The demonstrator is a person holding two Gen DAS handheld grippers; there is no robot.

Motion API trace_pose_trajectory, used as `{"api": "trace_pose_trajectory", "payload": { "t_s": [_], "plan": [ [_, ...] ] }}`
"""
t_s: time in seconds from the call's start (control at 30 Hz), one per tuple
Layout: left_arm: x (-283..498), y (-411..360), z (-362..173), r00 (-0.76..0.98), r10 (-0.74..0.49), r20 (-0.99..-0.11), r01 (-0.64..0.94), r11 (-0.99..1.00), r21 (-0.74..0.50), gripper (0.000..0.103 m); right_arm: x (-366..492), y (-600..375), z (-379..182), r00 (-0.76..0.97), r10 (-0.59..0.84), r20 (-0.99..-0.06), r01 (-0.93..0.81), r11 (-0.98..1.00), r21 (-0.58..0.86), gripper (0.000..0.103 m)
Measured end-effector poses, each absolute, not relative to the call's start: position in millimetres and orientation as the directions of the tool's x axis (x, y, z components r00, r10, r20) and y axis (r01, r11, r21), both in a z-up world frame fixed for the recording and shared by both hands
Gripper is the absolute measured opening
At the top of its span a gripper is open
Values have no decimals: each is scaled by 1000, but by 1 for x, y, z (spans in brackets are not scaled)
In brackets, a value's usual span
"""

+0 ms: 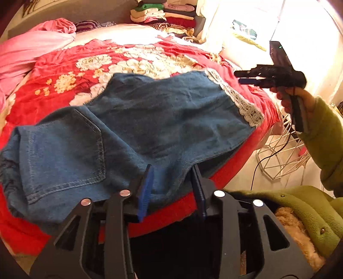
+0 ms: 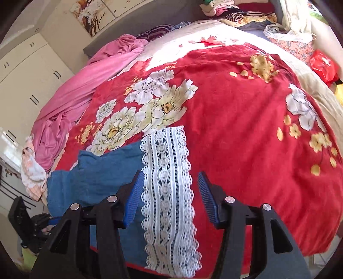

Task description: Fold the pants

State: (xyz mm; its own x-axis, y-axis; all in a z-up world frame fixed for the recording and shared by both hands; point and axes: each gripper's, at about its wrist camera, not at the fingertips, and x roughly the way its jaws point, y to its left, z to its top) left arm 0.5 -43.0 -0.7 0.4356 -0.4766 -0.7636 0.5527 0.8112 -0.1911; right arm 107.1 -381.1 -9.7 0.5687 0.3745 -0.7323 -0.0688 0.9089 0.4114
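Note:
Blue denim pants (image 1: pixel 160 120) lie folded on the red flowered blanket (image 1: pixel 64 64) near the bed's front edge, back pocket (image 1: pixel 68 150) facing up at the left. Their white lace hem (image 1: pixel 242 100) runs along the right end. My left gripper (image 1: pixel 172 182) stands open over the near denim edge, and the cloth lies slack between its blue pads. In the right wrist view my right gripper (image 2: pixel 169 188) is open, with the lace hem (image 2: pixel 169 171) and some denim (image 2: pixel 96 178) lying loose below its fingers. From the left view, the right gripper (image 1: pixel 243 77) hovers just past the hem.
A pink sheet (image 2: pixel 70 103) is bunched along the bed's left side. Folded clothes (image 1: pixel 165 15) are stacked at the head. A white wire basket (image 1: pixel 278 154) and a black cable stand on the floor to the right. White wardrobes (image 2: pixel 25 70) line the left wall.

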Motion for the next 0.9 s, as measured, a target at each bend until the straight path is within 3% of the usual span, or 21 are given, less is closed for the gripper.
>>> {"api": "trace_pose_trajectory", "payload": {
  "t_s": [0.23, 0.5, 0.73, 0.9],
  "plan": [
    [29, -30, 29, 505, -427, -750, 508, 850, -142, 36, 148, -379, -30, 527, 398, -751, -72, 901, 427, 52],
    [96, -28, 24, 501, -427, -753, 394, 887, -241, 51, 153, -376, -33, 520, 413, -748, -96, 898, 429, 53],
    [153, -39, 19, 476, -379, -794, 384, 901, -201, 51, 175, -379, -40, 499, 410, -763, -98, 902, 421, 54],
    [184, -51, -14, 401, -370, -838, 387, 898, -211, 51, 185, -378, -55, 475, 458, -751, -126, 880, 457, 54]
  ]
}}
